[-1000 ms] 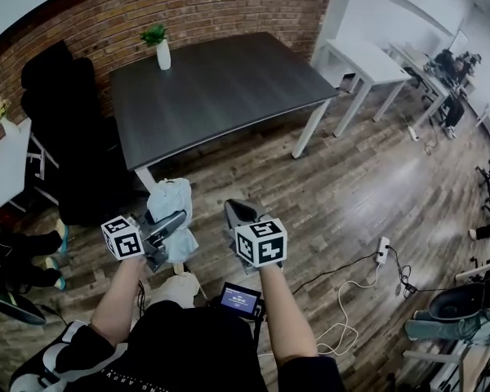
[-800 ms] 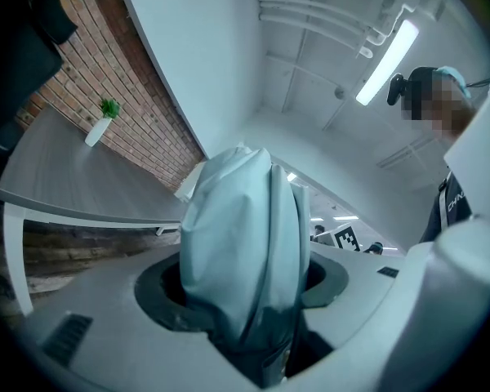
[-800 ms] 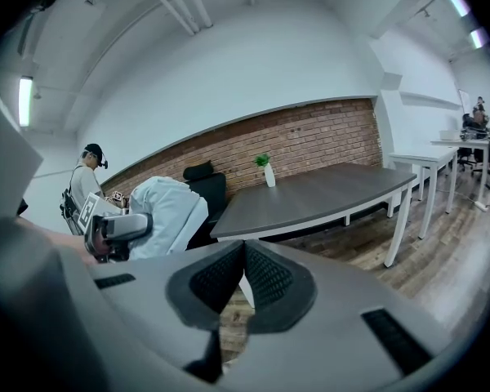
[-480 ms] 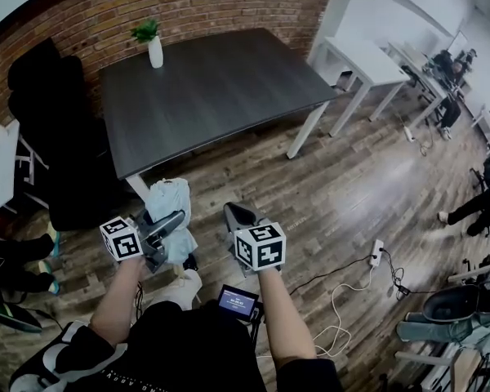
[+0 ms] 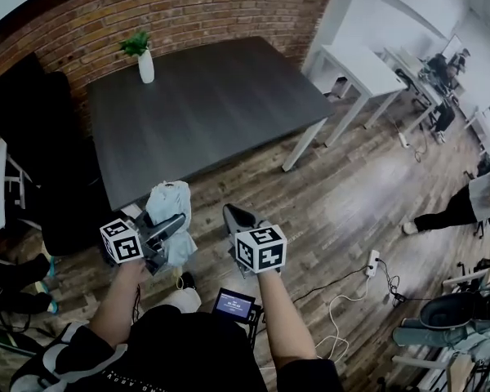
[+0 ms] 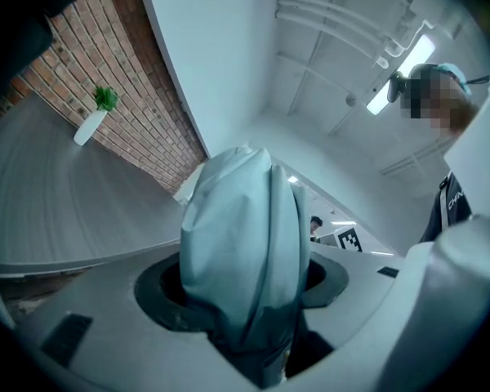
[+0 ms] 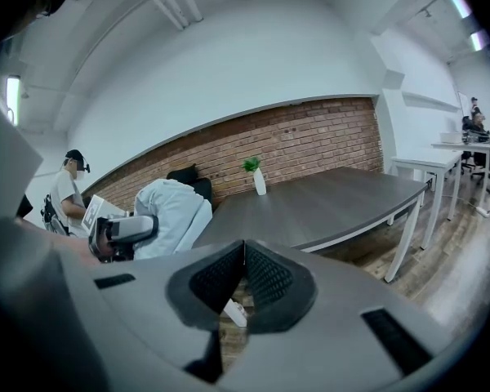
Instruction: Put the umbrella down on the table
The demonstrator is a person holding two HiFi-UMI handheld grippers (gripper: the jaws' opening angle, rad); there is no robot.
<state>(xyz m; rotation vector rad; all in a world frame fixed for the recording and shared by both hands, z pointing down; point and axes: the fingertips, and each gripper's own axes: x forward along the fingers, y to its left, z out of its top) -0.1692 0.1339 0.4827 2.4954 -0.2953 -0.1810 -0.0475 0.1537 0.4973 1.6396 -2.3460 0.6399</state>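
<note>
Between the jaws of the left gripper [image 5: 168, 225] sits the folded umbrella [image 6: 243, 235], its pale fabric bundle clamped and projecting past the tips. Soft, light and compressible, it likely handles best when gripped at its firmer core. Beside it, the right gripper [image 7: 243, 278] is closed on nothing. Ahead of both lies the dark table [image 5: 204, 104], not yet reached.

bright, even light — fisheye warp, dark corners
</note>
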